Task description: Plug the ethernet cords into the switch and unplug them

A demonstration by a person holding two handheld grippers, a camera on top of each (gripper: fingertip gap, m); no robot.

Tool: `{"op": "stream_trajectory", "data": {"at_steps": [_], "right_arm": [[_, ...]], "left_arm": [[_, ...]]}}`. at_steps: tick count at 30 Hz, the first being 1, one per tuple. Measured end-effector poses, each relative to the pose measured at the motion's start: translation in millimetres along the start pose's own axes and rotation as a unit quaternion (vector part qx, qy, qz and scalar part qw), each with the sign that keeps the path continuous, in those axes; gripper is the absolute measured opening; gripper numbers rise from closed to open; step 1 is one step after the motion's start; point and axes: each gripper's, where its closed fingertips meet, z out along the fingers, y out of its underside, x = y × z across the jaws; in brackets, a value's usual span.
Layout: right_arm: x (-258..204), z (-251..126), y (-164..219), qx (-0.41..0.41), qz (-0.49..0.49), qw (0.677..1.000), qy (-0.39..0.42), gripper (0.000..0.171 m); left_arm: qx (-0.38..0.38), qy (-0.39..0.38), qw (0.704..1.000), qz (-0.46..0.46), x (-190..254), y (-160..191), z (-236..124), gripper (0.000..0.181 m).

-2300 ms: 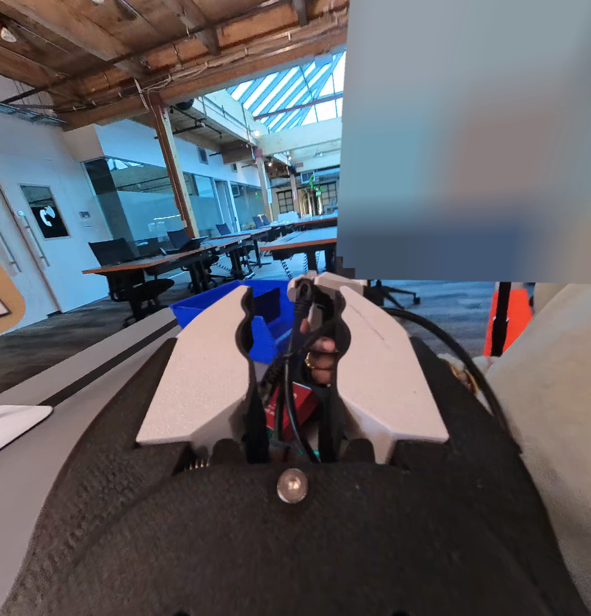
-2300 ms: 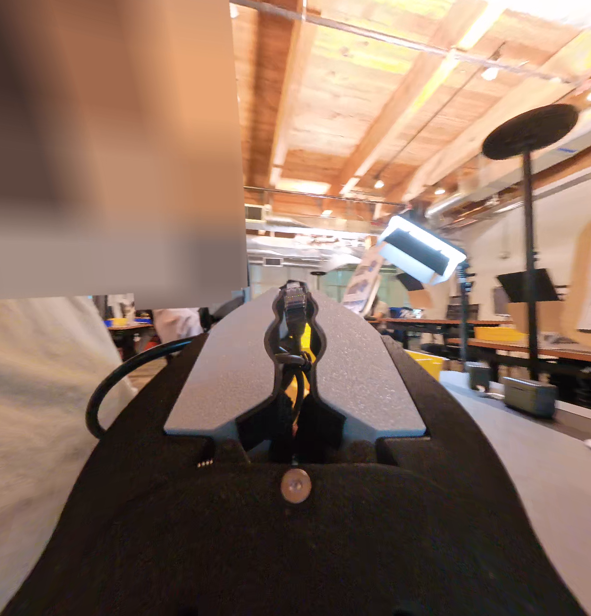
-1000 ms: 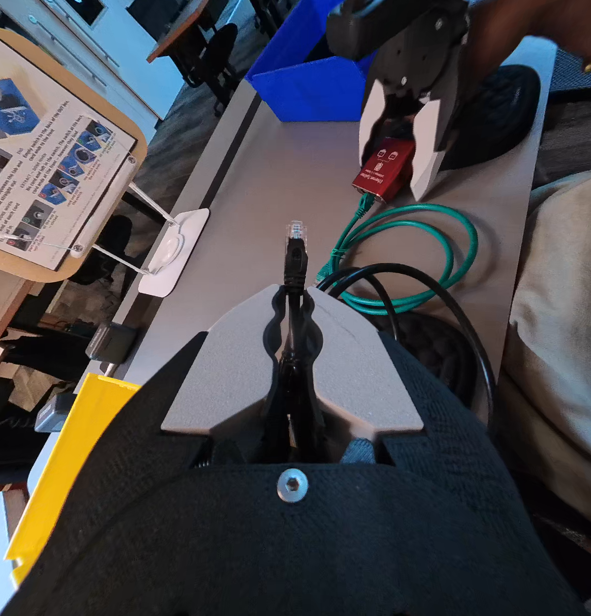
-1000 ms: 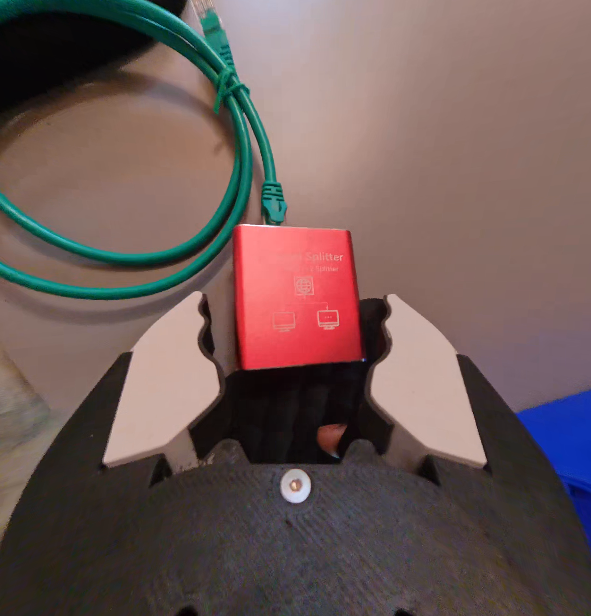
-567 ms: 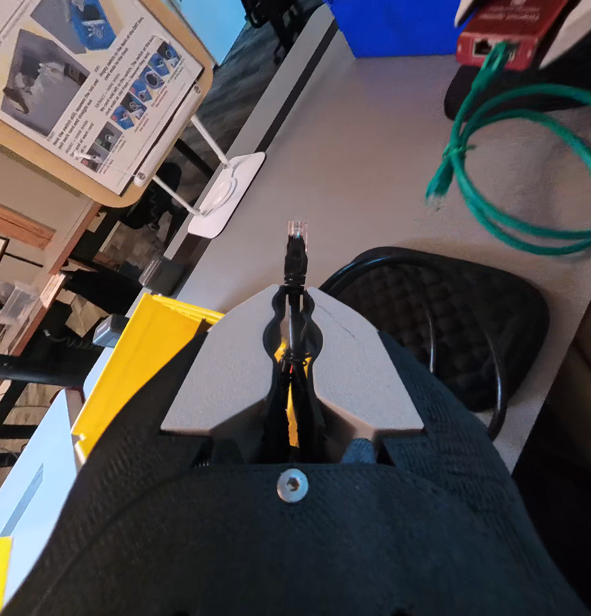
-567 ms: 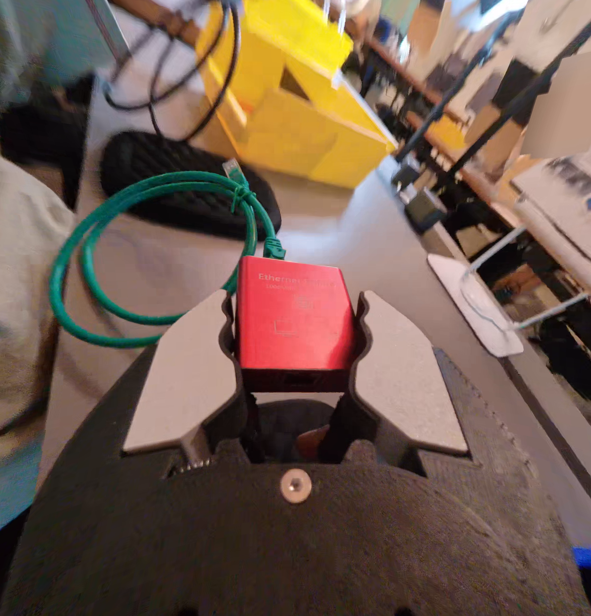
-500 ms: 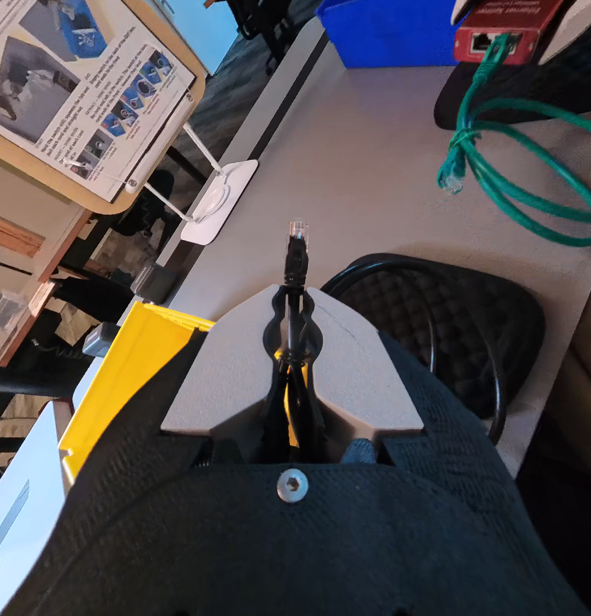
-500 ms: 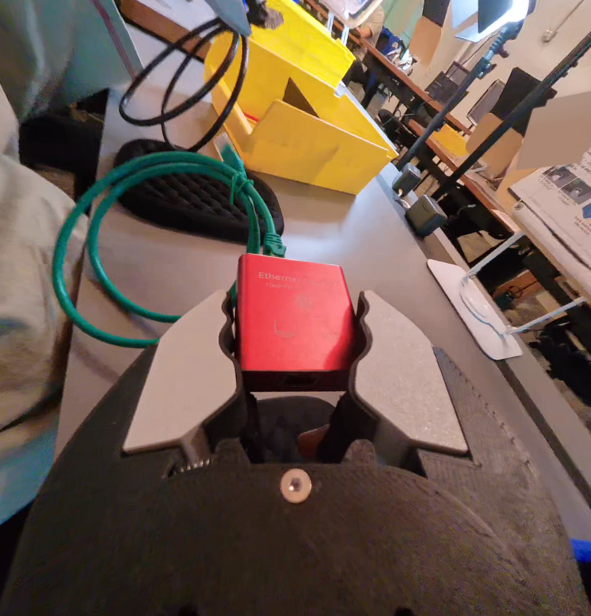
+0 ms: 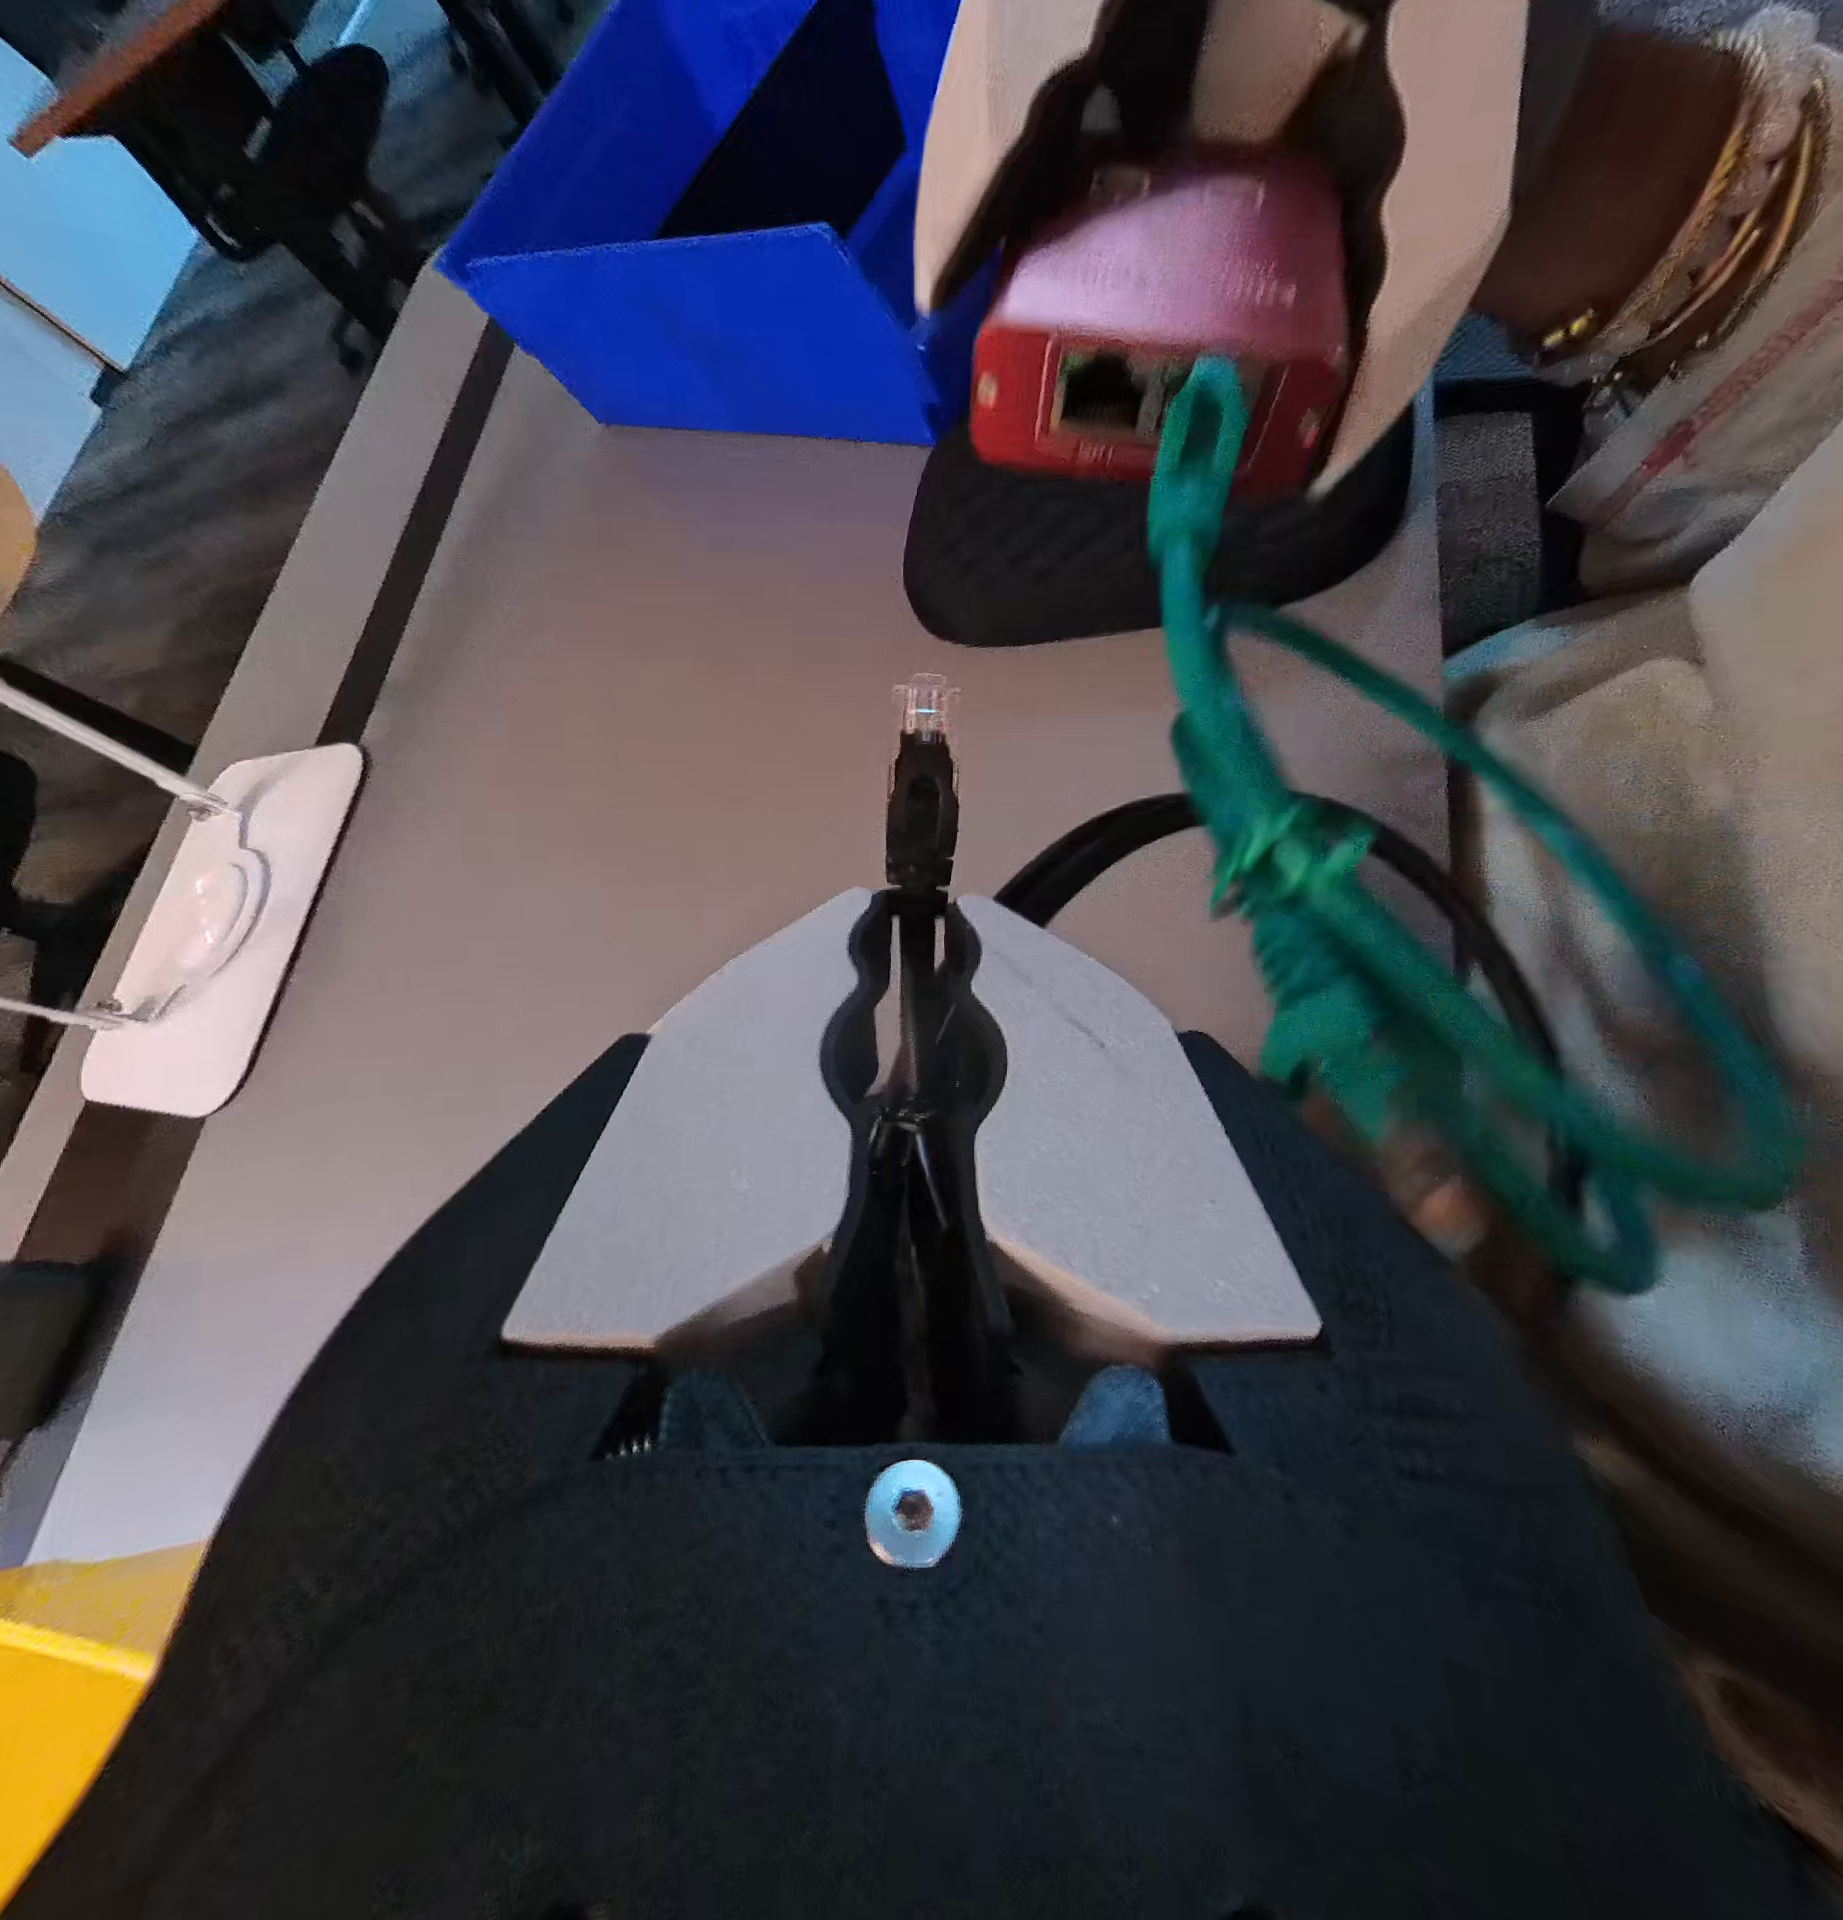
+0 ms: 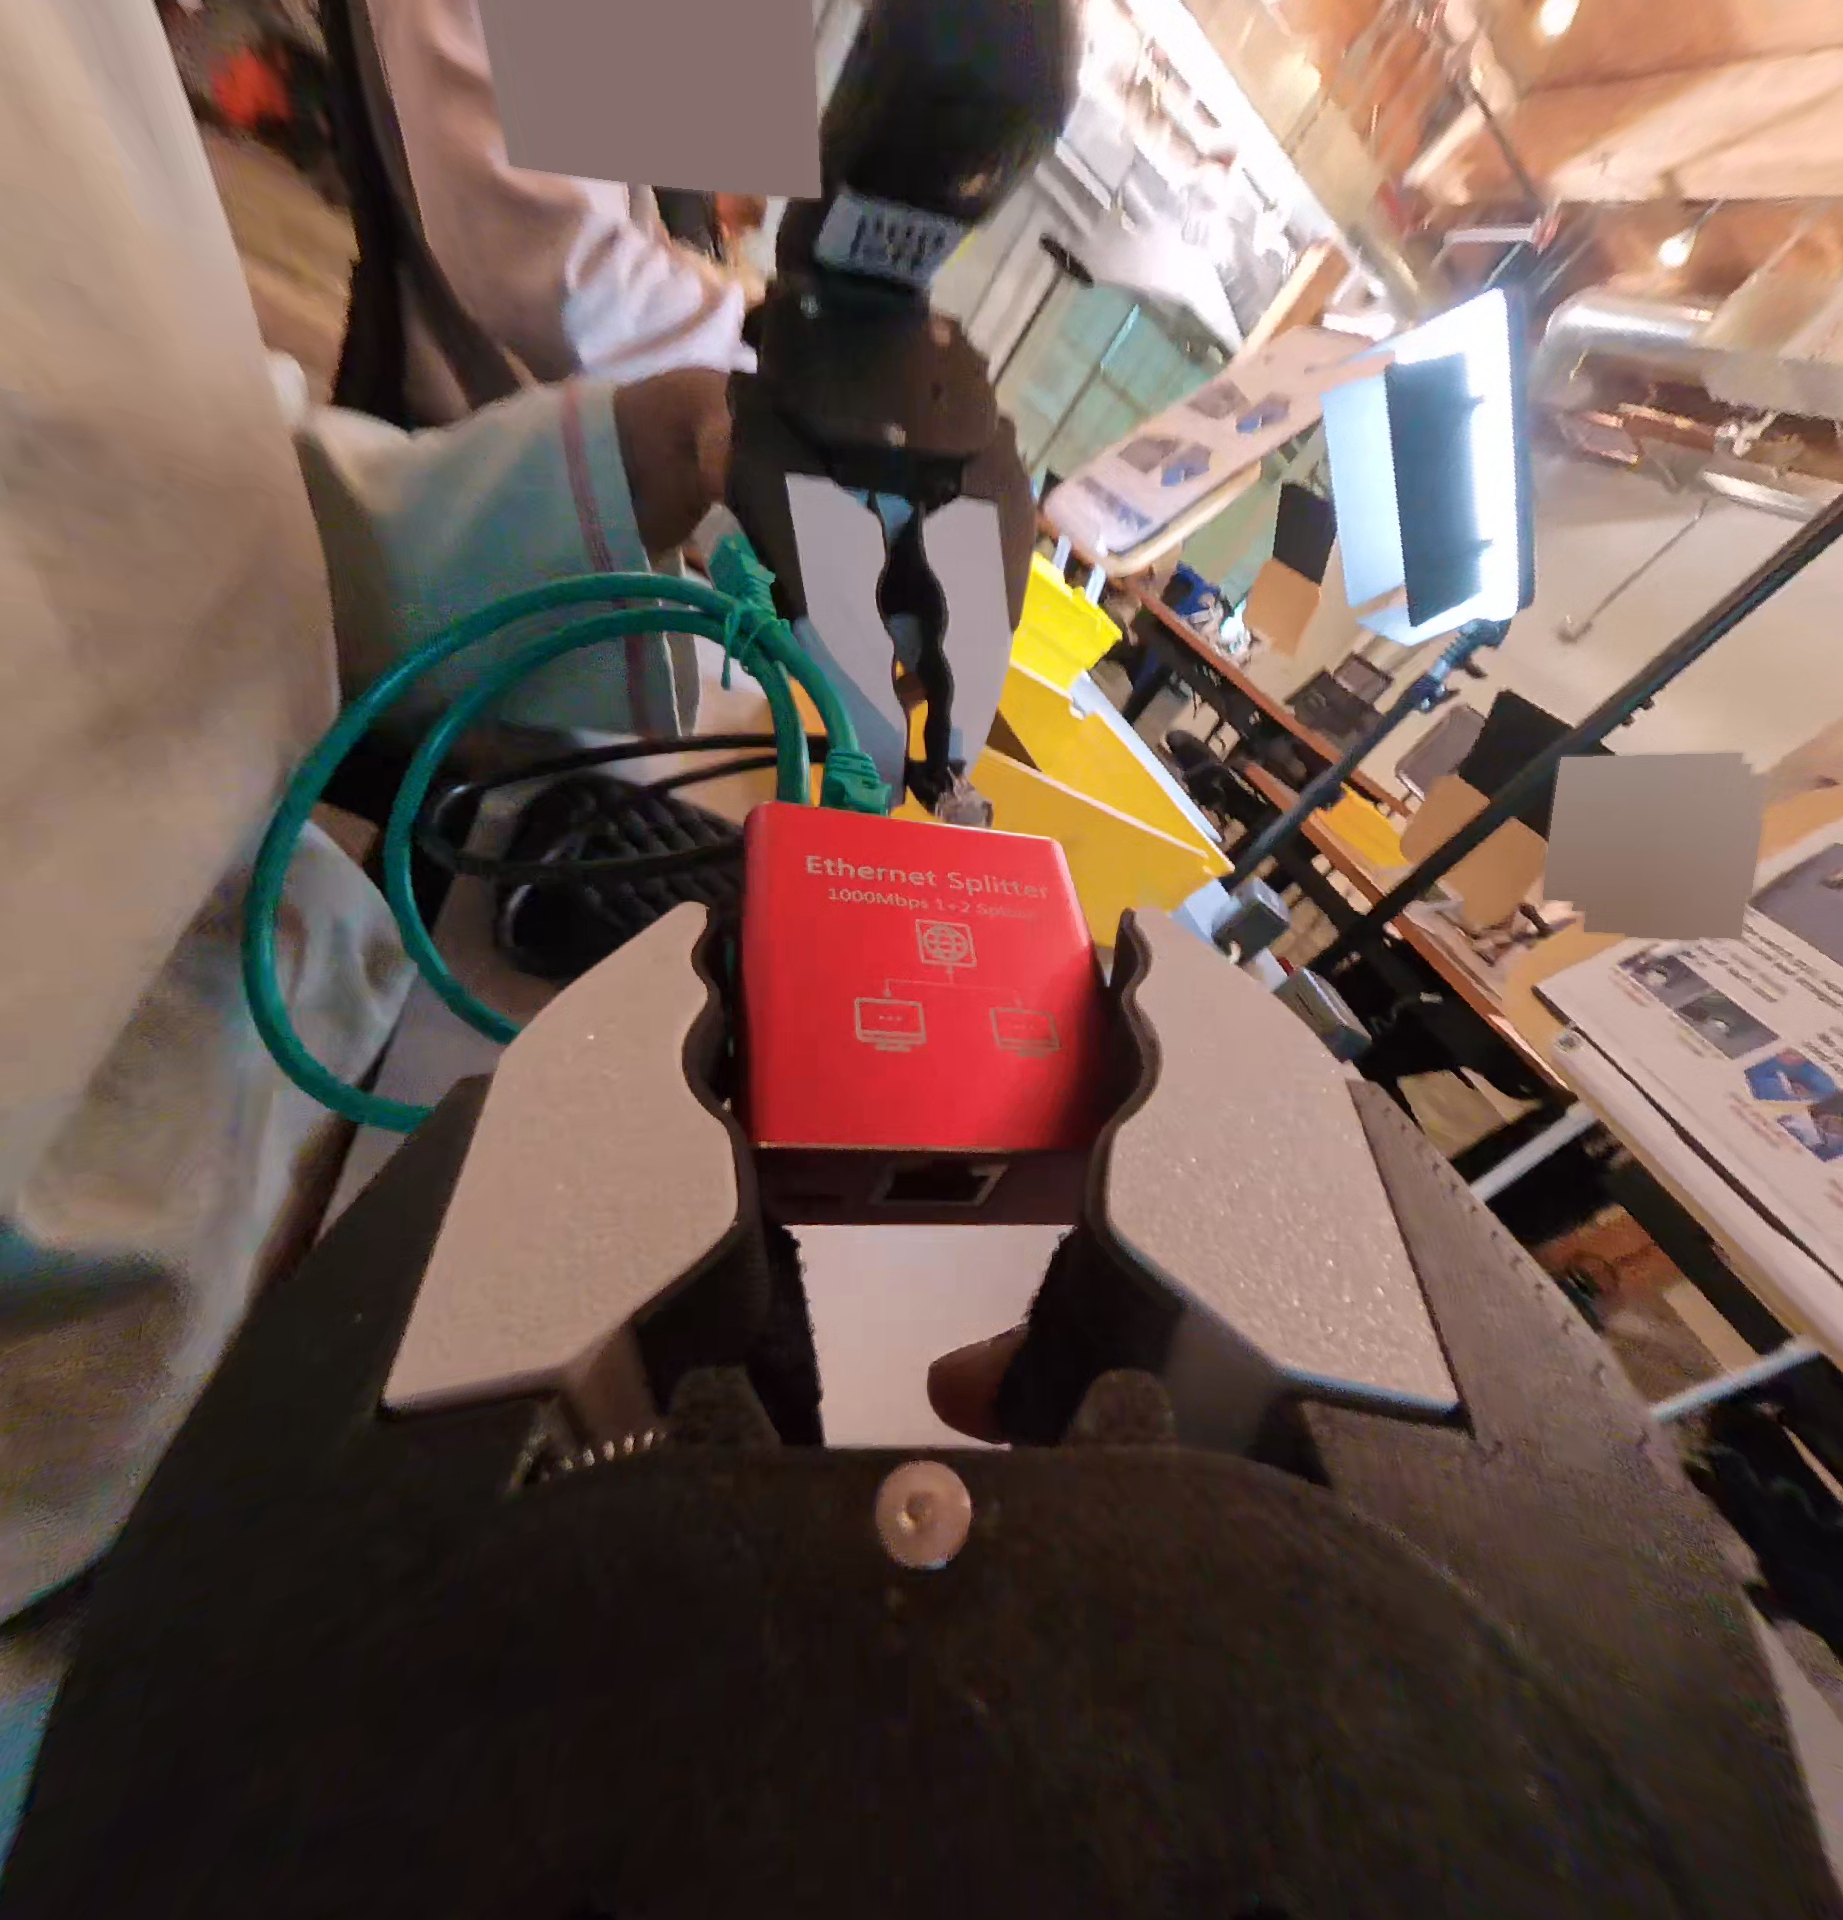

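So in the left wrist view, the left gripper (image 9: pixel 922 914) is seen pinched fully closed on the black ethernet cord (image 9: pixel 922 821), with the clear plug sticking out straight ahead of the fingertips and not yet seated in anything. Up ahead and a bit to the right of it, the red switch (image 9: pixel 1156 343) is held off the table (image 9: pixel 605 727) by the right gripper (image 9: pixel 1156 208), port face turned toward the plug. One port there is already filled by the green ethernet cord (image 9: pixel 1197 499), whose bundled loop dangles down just right of the left fingers; the port beside it is still empty. So roughly half of the plugging looks done, with the black cord's insertion and all of the unplugging judged to be left. A blue bin (image 9: pixel 709 281) is sat further ahead on the left, a white stand base (image 9: pixel 221 925) off to the left, and a black pad (image 9: pixel 1052 561) under the switch. No writing can be made out in this view. In the right wrist view, the right gripper (image 10: pixel 917 1018) is closed partway, clamped on the sides of the switch (image 10: pixel 917 987), with another open port seen on its near end. Printed white lettering and small icons are carried on its red top, which won't be quoted. Just beyond the switch's far edge, the black plug (image 10: pixel 953 795) is held very near but apparently not in, next to the green plug (image 10: pixel 855 784). Yellow bins (image 10: pixel 1083 748) and printed instruction sheets (image 10: pixel 1748 1060) are seen further off to the right.
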Motion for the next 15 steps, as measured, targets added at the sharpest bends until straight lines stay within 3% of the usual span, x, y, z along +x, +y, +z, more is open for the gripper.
{"op": "stream_trajectory", "data": {"at_steps": [5,11,15], "right_arm": [[-4.8,4.9,3.3,-0.01,-0.014,1.0,-0.006,0.073],[-9.5,3.0,6.3,-0.009,0.005,1.0,-0.027,0.073],[-13.4,-1.4,3.0,0.02,0.028,0.998,-0.05,0.073]], "left_arm": [[-0.029,0.016,0.999,0.013,12.9,-5.9,6.9,0.009],[-0.088,0.09,0.991,0.039,31.3,-8.0,14.8,0.01],[-0.076,0.127,0.989,0.025,36.2,-13.3,16.4,0.01]]}}
